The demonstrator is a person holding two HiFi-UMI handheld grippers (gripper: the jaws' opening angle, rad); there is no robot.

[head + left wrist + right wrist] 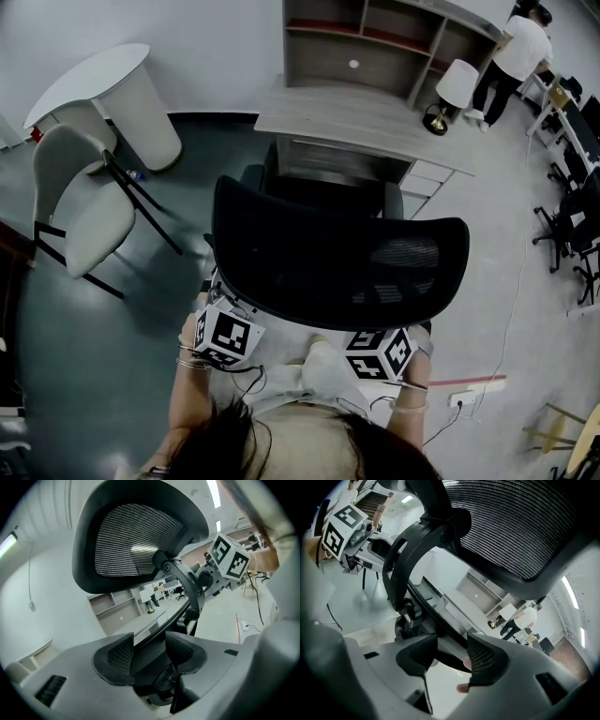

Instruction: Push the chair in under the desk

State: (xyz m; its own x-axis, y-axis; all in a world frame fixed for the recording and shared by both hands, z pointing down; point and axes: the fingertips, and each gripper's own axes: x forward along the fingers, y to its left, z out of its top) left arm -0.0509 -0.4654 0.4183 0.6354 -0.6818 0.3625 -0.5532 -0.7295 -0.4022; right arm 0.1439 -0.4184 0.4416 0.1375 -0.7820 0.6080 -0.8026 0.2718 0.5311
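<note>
The black mesh office chair stands in front of the grey desk, its seat partly under the desk's edge. I stand behind its backrest. In the head view the backrest hides both sets of jaws; only the left marker cube and the right marker cube show. My left gripper has the chair's black back frame between its pads, which lie against it. My right gripper grips the same frame from the other side, jaws set wide on the bar.
A white chair and a white round table stand at the left. Behind the desk there is a shelf unit and a lamp. A person stands at the far right near black office chairs. A power strip lies on the floor.
</note>
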